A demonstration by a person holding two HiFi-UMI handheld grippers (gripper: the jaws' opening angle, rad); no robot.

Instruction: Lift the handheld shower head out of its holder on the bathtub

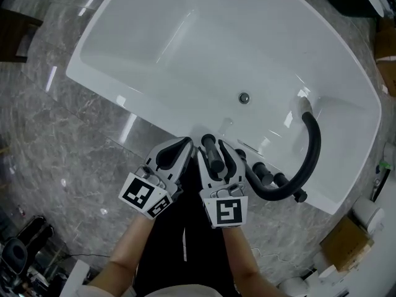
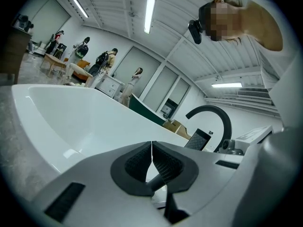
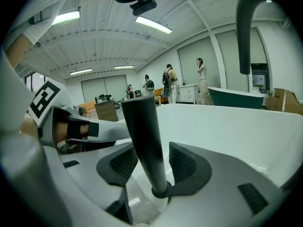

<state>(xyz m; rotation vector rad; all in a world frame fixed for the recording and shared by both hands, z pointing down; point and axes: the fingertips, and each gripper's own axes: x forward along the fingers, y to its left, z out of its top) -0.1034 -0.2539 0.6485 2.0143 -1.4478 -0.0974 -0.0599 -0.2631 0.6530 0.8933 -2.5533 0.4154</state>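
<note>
A black handheld shower head [image 1: 214, 159] stands upright in its holder on the near rim of the white bathtub [image 1: 117, 91]. My right gripper [image 1: 213, 146] is open around it. In the right gripper view the black wand [image 3: 142, 131] rises between the pads; the left pad is at its side and a gap shows at the right pad [image 3: 182, 162]. A ring holder [image 3: 161, 192] circles its base. My left gripper [image 1: 183, 143] is just left of it, shut and holding nothing, its pads [image 2: 142, 161] touching at the tip.
A curved black faucet [image 1: 312, 147] arches over the tub at right, with black knobs [image 1: 266, 173] along the rim beside it. The drain [image 1: 244, 97] lies in the basin. Grey marble floor [image 1: 55, 153] surrounds the tub. A cardboard box [image 1: 346, 241] sits at lower right.
</note>
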